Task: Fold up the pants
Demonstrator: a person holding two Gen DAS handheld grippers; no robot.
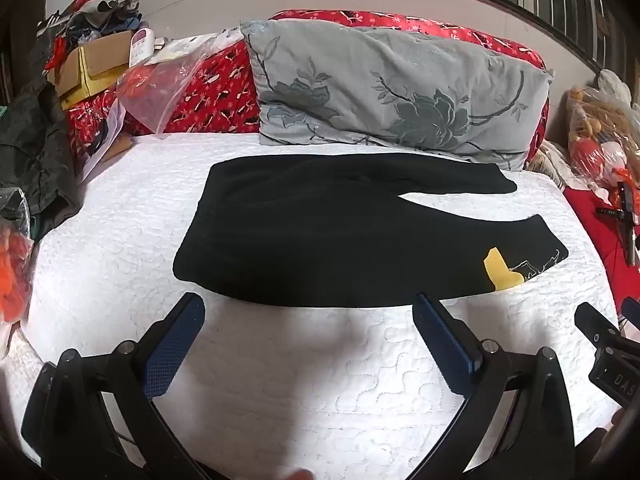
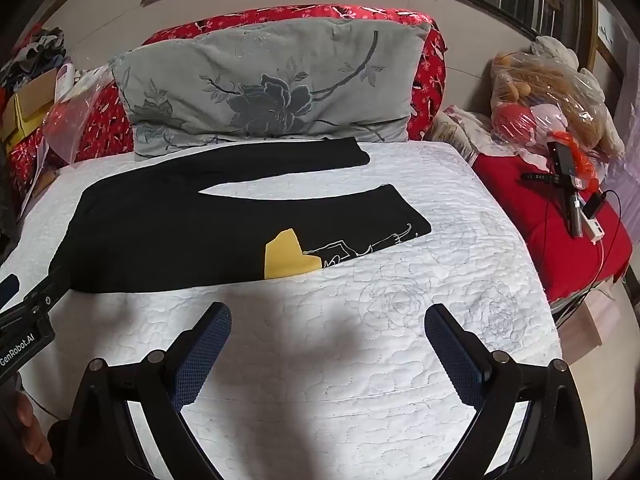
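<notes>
- The left hand-held gripper [image 1: 308, 312] points down at a slant over the white quilt [image 1: 120, 240], its jaws wide apart with nothing between them.
- The right hand-held gripper [image 2: 328, 324] has the same pose, also wide and empty.
- The black pants [image 1: 320, 232] lie flat on the bed, just beyond both, legs spread toward the right.
- A grey pillow [image 1: 392, 92] lies behind them.
- Only the right view shows the cables [image 2: 576, 208] on the red cloth.

Your left gripper [image 1: 308, 340] and right gripper [image 2: 328, 344] have black frames with silver pivot screws. Their pads [image 1: 172, 354] are blue and cross-hatched. One body reads "GenRobot.AI".
</notes>
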